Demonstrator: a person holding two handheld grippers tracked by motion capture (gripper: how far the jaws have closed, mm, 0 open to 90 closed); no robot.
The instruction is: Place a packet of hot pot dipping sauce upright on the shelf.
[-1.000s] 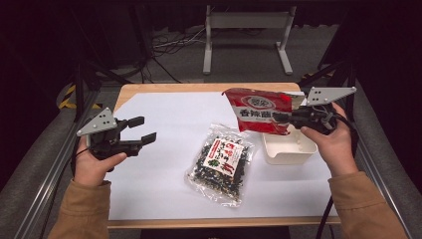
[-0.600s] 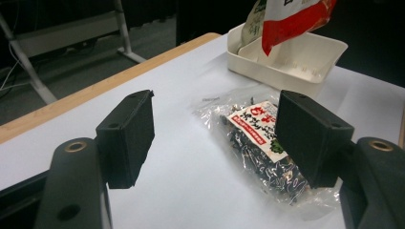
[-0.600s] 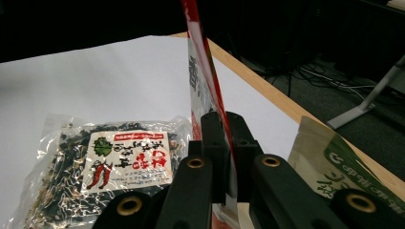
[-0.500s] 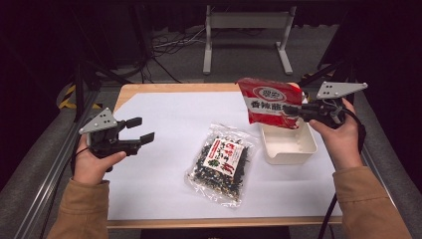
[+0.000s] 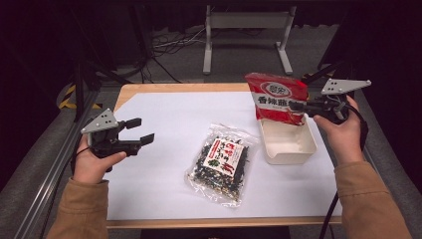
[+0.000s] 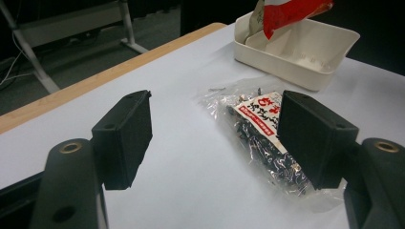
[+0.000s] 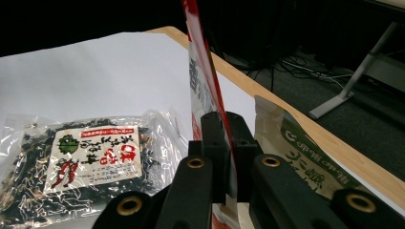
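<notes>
A red snack bag (image 5: 276, 97) hangs upright over the white tray (image 5: 291, 147) at the table's right, and my right gripper (image 5: 298, 106) is shut on its right edge. In the right gripper view the bag (image 7: 203, 81) runs edge-on up from the closed jaws of the right gripper (image 7: 228, 143). A clear bag of dark snacks with a red and white label (image 5: 221, 162) lies flat in the middle. At the left, my left gripper (image 5: 142, 130) is open and holds nothing; in its own view the left gripper (image 6: 215, 138) points at the clear bag (image 6: 260, 129) and the tray (image 6: 296, 62).
A white sheet (image 5: 174, 119) covers most of the wooden table (image 5: 149, 89). A metal stand (image 5: 244, 40) and cables sit on the floor beyond the far edge. A metal rail (image 5: 50, 179) runs along the table's left side.
My right gripper has carried the red bag to the right, so it now hangs over the white tray. The left gripper and the clear bag have stayed in place.
</notes>
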